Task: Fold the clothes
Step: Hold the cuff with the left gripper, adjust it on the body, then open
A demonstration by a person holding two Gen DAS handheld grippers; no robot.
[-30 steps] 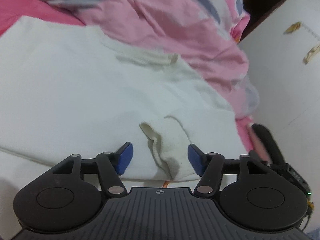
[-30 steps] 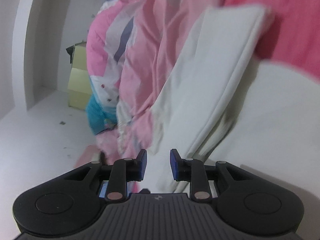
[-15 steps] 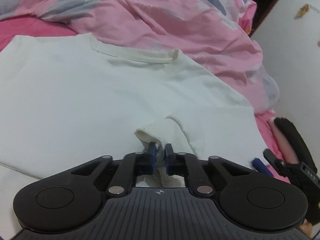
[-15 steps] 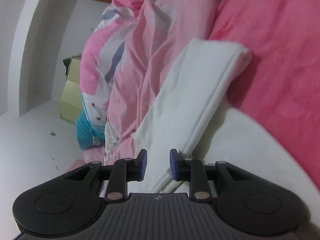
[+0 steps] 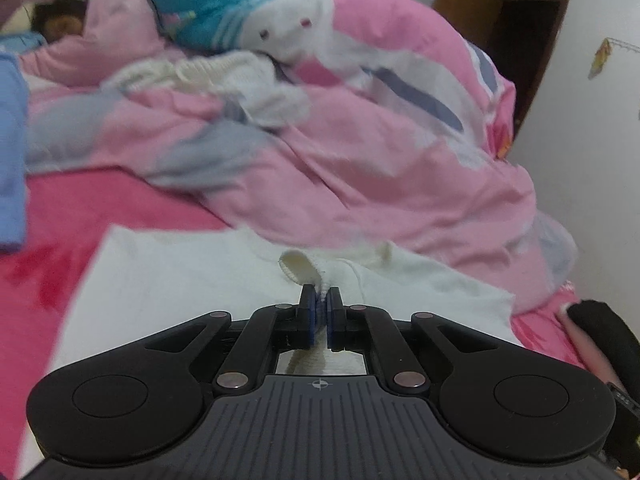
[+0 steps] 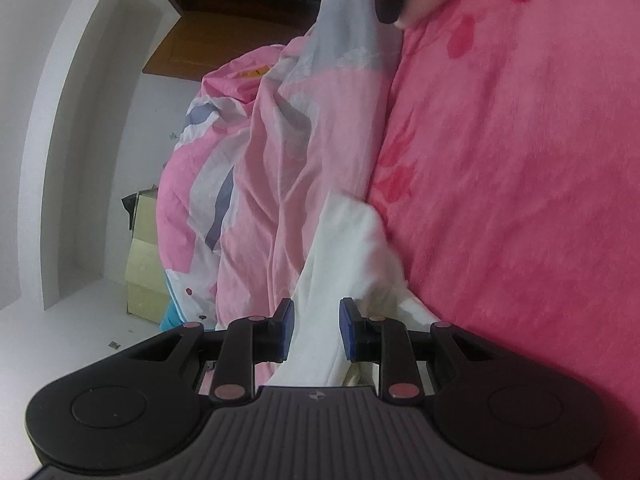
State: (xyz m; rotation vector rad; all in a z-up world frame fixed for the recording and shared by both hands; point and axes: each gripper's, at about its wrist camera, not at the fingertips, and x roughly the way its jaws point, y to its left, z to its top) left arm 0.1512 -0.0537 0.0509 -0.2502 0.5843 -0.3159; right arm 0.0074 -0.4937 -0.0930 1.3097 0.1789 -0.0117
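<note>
A white shirt point(image 5: 180, 280) lies flat on the pink bed sheet point(image 5: 60, 220). My left gripper point(image 5: 319, 300) is shut on the shirt's ribbed cuff point(image 5: 298, 266) and holds it raised above the shirt body. In the right wrist view, a folded white sleeve point(image 6: 344, 240) of the shirt runs forward from between the blue pads of my right gripper point(image 6: 317, 328). Its jaws stand narrowly apart and the cloth fills the gap, so it is shut on the sleeve. The sleeve's far end rests where the sheet point(image 6: 520, 200) meets the duvet point(image 6: 272, 200).
A rumpled pink, white and grey duvet point(image 5: 380, 160) is heaped behind the shirt, and a person point(image 5: 60, 24) lies under it at the far left. A blue garment point(image 5: 10, 152) lies at the left edge. A black-sleeved arm point(image 5: 600, 332) shows at the right. A pale box point(image 6: 148, 260) stands on the floor.
My left gripper went from open around the cuff to shut on it, then rose and tilted up with it. My right gripper moved across the bed, and the sleeve looks shorter.
</note>
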